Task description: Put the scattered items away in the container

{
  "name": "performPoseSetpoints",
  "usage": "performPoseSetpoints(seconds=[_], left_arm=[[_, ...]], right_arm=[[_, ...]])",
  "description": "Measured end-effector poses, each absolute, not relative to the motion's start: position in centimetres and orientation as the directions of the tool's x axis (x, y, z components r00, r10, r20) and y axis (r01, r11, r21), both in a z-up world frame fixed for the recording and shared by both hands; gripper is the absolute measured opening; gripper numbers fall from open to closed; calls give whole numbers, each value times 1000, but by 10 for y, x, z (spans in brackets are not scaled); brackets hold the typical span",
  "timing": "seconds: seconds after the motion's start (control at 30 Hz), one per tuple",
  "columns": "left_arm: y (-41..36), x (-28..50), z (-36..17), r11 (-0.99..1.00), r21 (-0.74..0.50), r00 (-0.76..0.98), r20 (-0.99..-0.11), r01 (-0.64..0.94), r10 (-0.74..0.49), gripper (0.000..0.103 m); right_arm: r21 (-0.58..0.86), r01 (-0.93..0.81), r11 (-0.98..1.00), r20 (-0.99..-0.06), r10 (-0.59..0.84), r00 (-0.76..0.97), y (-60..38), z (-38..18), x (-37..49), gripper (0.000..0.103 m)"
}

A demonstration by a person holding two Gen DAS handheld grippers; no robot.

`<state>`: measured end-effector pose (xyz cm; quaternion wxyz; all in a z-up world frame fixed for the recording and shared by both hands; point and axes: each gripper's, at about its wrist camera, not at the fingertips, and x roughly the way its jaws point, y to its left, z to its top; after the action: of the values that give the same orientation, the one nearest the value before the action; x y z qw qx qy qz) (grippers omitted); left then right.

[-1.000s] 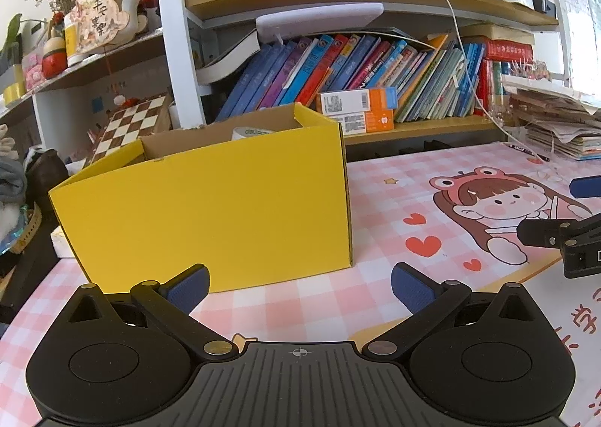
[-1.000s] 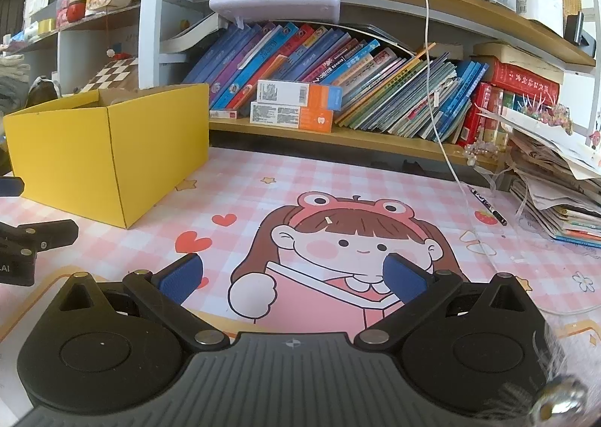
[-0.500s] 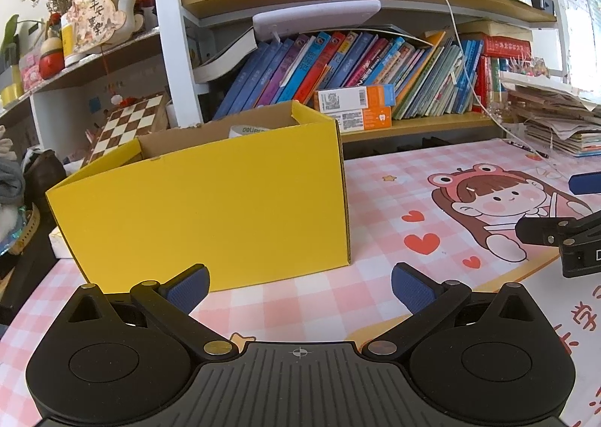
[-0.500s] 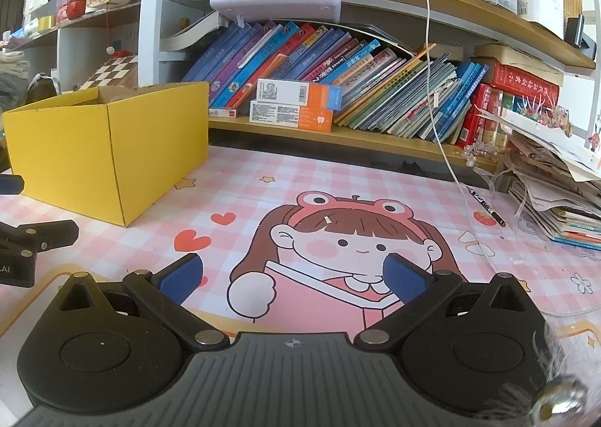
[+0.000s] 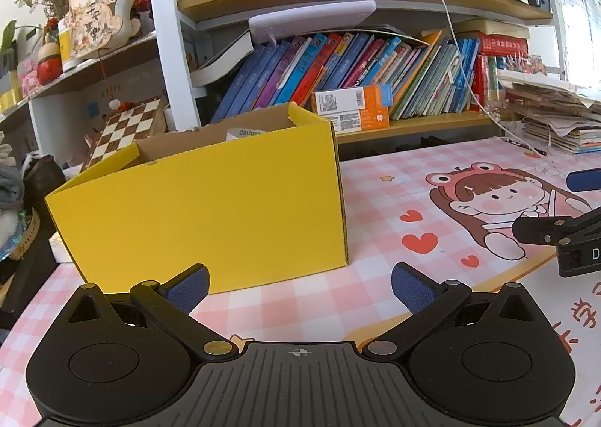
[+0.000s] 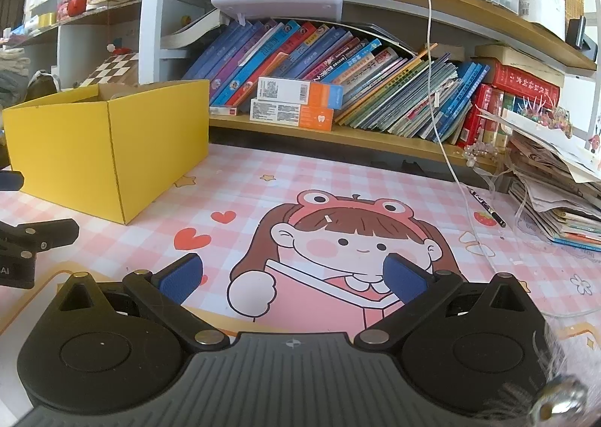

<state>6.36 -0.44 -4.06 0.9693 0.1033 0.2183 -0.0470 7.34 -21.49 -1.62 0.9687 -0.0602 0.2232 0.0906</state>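
Observation:
A yellow cardboard box (image 5: pixel 203 212) stands open on the pink checked desk mat (image 5: pixel 338 295); it also shows in the right wrist view (image 6: pixel 109 149) at the left. The top of a white tape roll (image 5: pixel 244 133) shows inside it. My left gripper (image 5: pixel 299 286) is open and empty, just in front of the box. My right gripper (image 6: pixel 292 276) is open and empty over the cartoon girl print. Each gripper sees the other's finger at its frame edge: the right one (image 5: pixel 556 235), the left one (image 6: pixel 37 237).
A bookshelf with leaning books (image 6: pixel 338 77) and two orange-white cartons (image 6: pixel 296 103) runs behind the desk. A black pen (image 6: pixel 488 209) and a white cable (image 6: pixel 447 149) lie at the right. A paper stack (image 6: pixel 556 186) sits far right. A chessboard (image 5: pixel 120 130) leans behind the box.
The left gripper has drifted slightly, so the box sits a little more to the left in its view. The right gripper has barely moved. Both stay open.

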Motion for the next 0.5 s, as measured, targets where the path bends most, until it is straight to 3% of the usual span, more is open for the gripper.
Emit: performPoseSetpoints(seconds=[0.5], left_arm=[[-4,63,-40,971,190,903,-426,144,-51,103]], right_arm=[[-76,-191,979,-458,136,878,-212,-17,73,103]])
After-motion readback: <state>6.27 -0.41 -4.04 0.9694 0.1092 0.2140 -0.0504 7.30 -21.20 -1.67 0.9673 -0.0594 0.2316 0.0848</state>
